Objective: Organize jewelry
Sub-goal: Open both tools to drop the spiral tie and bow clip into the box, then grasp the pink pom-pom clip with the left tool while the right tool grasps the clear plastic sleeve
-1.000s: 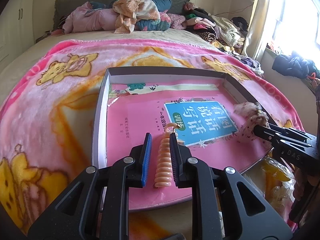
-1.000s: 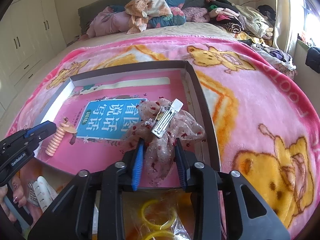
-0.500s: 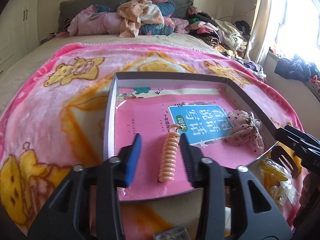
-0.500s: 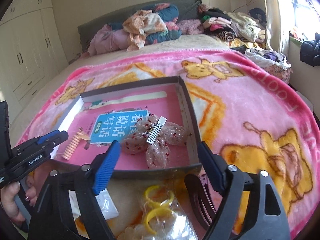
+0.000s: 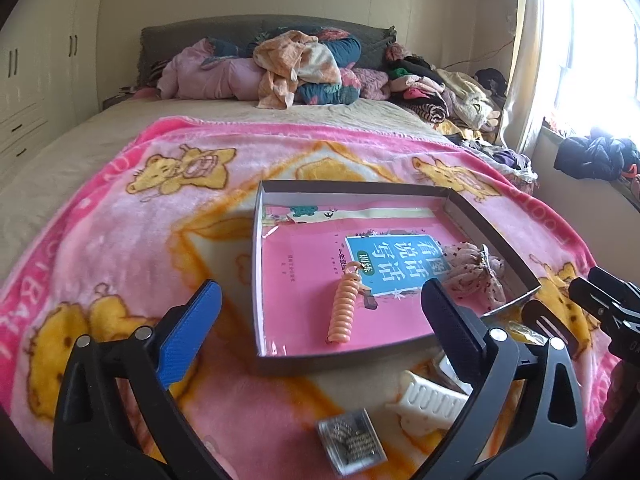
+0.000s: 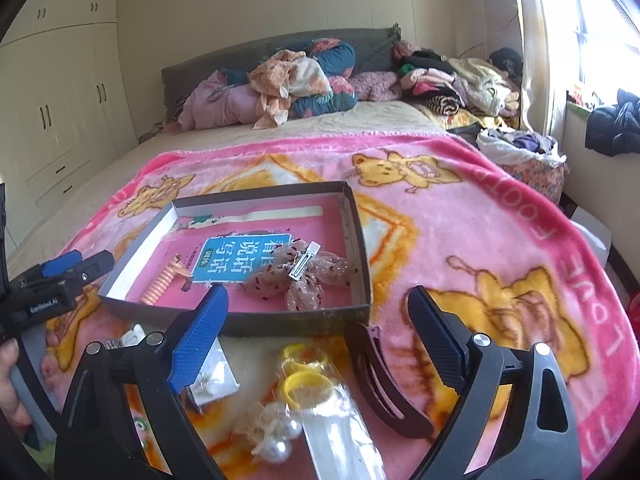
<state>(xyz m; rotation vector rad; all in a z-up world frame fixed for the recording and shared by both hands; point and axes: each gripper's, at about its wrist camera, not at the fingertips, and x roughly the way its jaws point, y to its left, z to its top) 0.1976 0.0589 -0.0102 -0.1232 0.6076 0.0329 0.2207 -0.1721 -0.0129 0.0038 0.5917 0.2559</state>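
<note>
2 pieces already lie in the shallow box (image 5: 494, 226) on the bed: the orange spiral hair tie (image 5: 344, 308), ahead of the left gripper (image 5: 320, 320) and between the lines of its 2 fingers, and the dotted fabric bow clip (image 6: 304, 276), ahead of the right gripper (image 6: 320, 324) and slightly toward its blue finger. Both rest on a pink booklet (image 5: 320, 264) that lines the box floor.

The left gripper's fingers are opening wide with nothing between them; the hair tie lies beyond the tips, untouched. The right gripper's fingers are also opening, spread wide and empty.

By my reading the task is under way but mostly undone. Outside the box, on the pink blanket (image 6: 500, 216) nearer than the fingertips, remain: a dark curved hair clip (image 6: 384, 380) just inside the right gripper's black finger, yellow rings in a clear bag (image 6: 308, 380) between that gripper's fingers, a pearl-and-flower piece (image 6: 272, 432) below them, and a small clear packet (image 6: 212, 380) behind the blue finger. In the left wrist view a white claw clip (image 5: 428, 404) sits beside the black finger and a small clear case (image 5: 352, 440) lies between the fingers, close to the camera.

The box's near wall stands between these loose pieces and the box floor, so each must go over it. The loose items crowd together, and the clear bag is slippery-looking and partly overlaps the pearl piece.
</note>
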